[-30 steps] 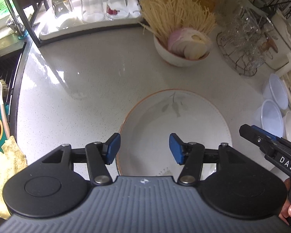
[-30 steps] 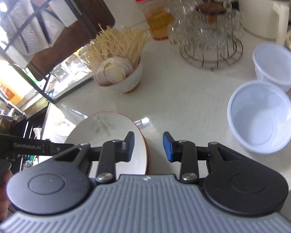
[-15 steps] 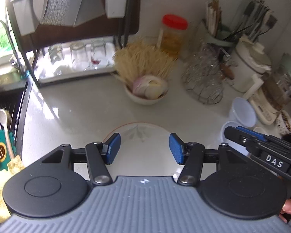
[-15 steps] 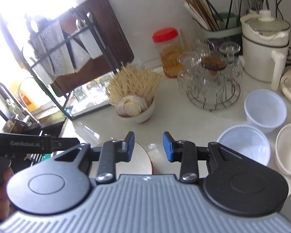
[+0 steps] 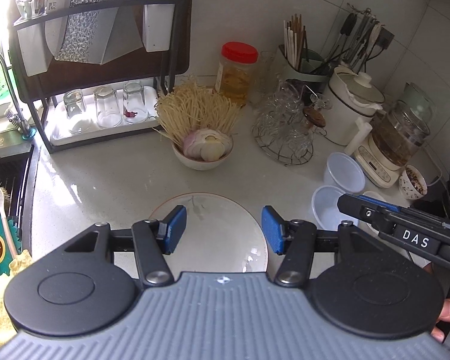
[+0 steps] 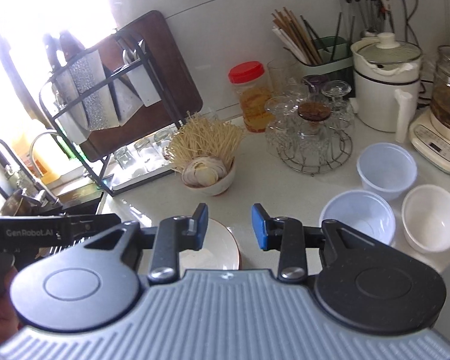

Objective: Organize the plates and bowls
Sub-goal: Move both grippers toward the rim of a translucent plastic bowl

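Both grippers hang above the counter (image 5: 111, 174) with jaws spread and nothing between them: the left gripper (image 5: 223, 229) over the plate (image 5: 222, 240), the right gripper (image 6: 229, 226) near two plastic bowls (image 6: 357, 219) and a white bowl (image 6: 432, 219)

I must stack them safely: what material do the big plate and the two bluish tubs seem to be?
Plate: likely glazed ceramic, glossy, with a painted leaf and a brown rim. Bluish tubs: probably thin plastic, translucent and matte.
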`<state>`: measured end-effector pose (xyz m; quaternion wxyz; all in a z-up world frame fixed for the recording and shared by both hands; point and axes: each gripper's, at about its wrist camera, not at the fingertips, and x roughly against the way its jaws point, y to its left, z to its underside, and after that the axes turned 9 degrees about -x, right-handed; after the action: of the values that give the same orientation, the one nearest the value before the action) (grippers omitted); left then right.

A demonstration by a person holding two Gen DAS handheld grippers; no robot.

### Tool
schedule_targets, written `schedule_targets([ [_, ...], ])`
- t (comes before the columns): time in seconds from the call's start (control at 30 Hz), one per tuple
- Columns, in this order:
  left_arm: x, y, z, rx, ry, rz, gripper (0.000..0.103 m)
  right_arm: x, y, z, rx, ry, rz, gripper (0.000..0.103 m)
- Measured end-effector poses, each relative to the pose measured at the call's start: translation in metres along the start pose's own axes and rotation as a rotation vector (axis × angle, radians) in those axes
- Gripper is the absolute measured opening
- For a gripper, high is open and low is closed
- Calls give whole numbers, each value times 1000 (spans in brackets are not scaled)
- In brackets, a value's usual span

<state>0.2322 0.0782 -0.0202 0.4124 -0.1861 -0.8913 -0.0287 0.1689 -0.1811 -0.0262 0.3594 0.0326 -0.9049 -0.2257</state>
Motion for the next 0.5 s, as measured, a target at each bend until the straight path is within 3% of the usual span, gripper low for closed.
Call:
schedule_targets([
  [0.3, 14, -1, 4, -27, -41, 105, 61, 27, 8, 13, -39, -46, 78, 36],
  [0.5, 3, -15, 5, -55, -14, 142, 61, 32, 3, 22, -57, -55, 104, 36],
])
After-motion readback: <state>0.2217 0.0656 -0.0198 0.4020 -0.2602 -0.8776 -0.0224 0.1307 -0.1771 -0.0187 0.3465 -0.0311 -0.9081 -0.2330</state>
